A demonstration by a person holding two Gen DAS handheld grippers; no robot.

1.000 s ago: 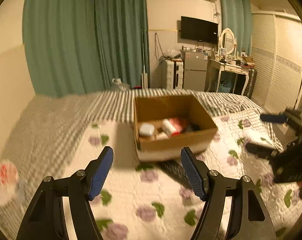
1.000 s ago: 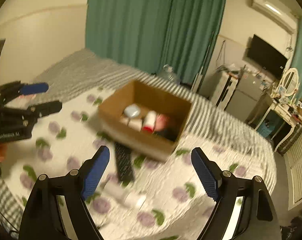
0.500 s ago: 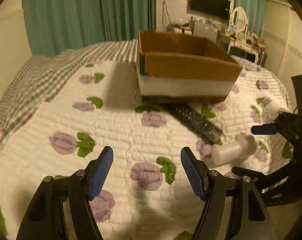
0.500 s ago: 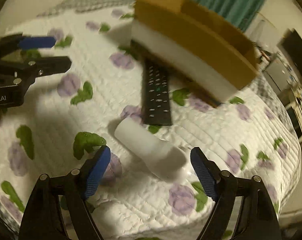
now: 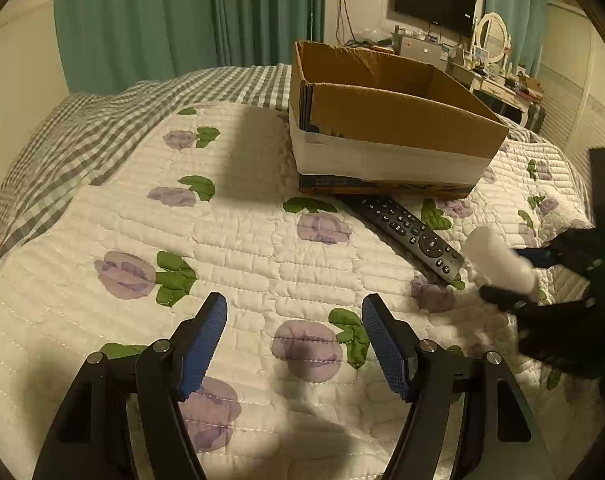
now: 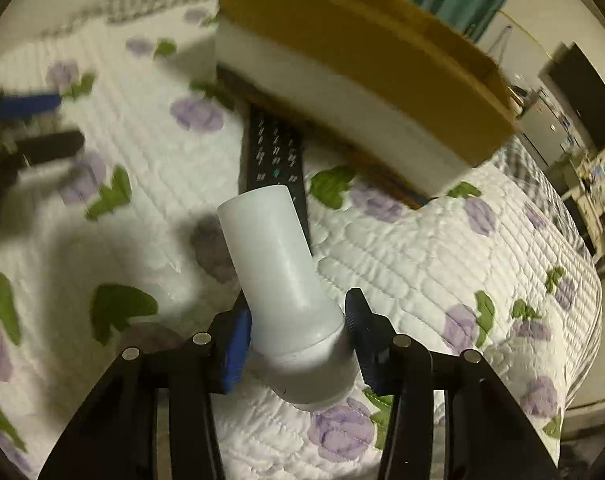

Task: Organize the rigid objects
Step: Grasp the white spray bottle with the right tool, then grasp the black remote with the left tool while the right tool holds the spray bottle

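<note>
While the right tool (image 6: 298, 334) clamped a white plastic bottle (image 6: 286, 292) near its capped end, the bottle angled up off the floral quilt (image 6: 402, 256), its far end over a black remote (image 6: 276, 152). That remote lay just in front of the cardboard box (image 5: 386, 120) on the bed. Well apart from both, the left tool (image 5: 294, 340) hung wide, gripping nothing, over the quilt.
</note>
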